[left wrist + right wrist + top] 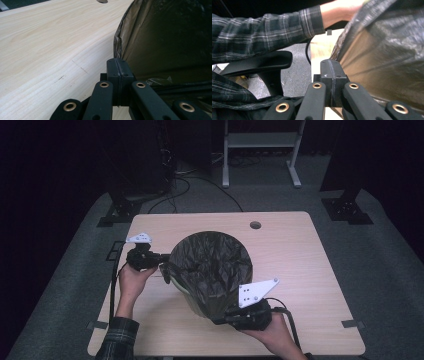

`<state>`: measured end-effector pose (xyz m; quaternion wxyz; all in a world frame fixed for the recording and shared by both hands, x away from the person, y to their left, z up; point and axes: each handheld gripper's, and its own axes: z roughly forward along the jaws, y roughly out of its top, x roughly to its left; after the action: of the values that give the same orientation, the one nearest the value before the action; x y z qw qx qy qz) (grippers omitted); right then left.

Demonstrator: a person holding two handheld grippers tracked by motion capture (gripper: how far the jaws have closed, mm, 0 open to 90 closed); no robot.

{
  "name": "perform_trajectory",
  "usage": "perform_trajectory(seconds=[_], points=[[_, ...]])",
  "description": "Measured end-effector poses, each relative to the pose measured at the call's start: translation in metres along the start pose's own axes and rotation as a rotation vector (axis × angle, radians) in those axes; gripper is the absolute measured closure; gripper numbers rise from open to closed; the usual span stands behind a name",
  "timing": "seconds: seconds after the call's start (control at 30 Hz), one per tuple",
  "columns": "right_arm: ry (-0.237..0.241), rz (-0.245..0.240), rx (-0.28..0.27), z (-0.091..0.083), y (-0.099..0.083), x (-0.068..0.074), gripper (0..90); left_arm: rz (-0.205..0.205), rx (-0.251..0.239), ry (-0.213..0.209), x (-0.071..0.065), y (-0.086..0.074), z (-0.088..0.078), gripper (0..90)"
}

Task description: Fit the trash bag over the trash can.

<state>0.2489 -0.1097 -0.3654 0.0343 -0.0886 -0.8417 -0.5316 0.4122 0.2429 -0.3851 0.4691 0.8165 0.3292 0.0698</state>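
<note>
A round bin lined with a crinkled black bag (212, 265) stands in the middle of the light wooden table (295, 250). My left gripper (165, 268) lies level at the bag's left rim with its jaws shut. In the left gripper view the shut tips (117, 61) sit just in front of the bag's folded edge (120, 42), with no film visible between them. My right gripper (220, 320) is at the bin's near right side, also shut. Its tips (330, 62) sit beside the bag's draped side (387, 57).
A round cable hole (255, 225) sits near the table's far edge. A plaid sleeve (262, 27) and a black chair armrest (259, 63) lie on the person's side. Dark stands and cables are on the floor beyond the table.
</note>
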Motion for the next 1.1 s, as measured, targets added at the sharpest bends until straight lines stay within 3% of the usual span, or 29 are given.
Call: perform_trajectory(seconds=[0.1, 0.27, 0.33, 0.37, 0.4, 0.57, 0.67, 0.8, 0.93, 1.0, 1.1], points=[[-0.003, 0.004, 0.021, 0.007, -0.008, -0.002, 90.0, -0.002, -0.003, -0.005, 0.000, 0.000, 0.001, 90.0], [-0.020, 0.000, 0.119, 0.024, -0.025, -0.001, 89.9, 0.001, 0.023, 0.014, 0.001, -0.002, 0.005, 90.0], [-0.023, 0.004, 0.131, 0.026, -0.033, 0.000, 89.8, -0.004, 0.021, 0.013, 0.002, -0.003, 0.005, 90.0], [-0.025, 0.004, 0.127, 0.025, -0.035, 0.000, 88.7, -0.004, 0.022, 0.013, 0.002, -0.004, 0.006, 90.0], [-0.029, 0.001, 0.114, 0.022, -0.037, 0.001, 77.9, -0.004, 0.021, 0.014, 0.002, -0.004, 0.006, 90.0], [-0.085, 0.002, 0.053, -0.010, -0.038, 0.004, 70.1, -0.004, 0.025, 0.014, 0.002, -0.004, 0.005, 90.0], [-0.156, 0.008, 0.009, -0.035, -0.039, 0.002, 61.5, -0.003, 0.024, 0.013, 0.002, -0.004, 0.004, 90.0], [-0.304, 0.056, -0.060, -0.070, -0.037, -0.013, 49.1, -0.001, 0.028, 0.012, 0.002, -0.004, 0.005, 90.0], [-0.387, 0.095, -0.089, -0.085, -0.032, -0.032, 45.5, -0.003, 0.030, 0.007, 0.001, -0.004, 0.007, 90.0], [-0.378, 0.131, -0.096, -0.086, -0.029, -0.042, 41.5, -0.001, 0.032, 0.004, 0.001, -0.004, 0.008, 90.0], [-0.361, 0.147, -0.114, -0.082, -0.025, -0.051, 37.6, 0.000, 0.035, 0.003, 0.002, -0.004, 0.008, 90.0]])
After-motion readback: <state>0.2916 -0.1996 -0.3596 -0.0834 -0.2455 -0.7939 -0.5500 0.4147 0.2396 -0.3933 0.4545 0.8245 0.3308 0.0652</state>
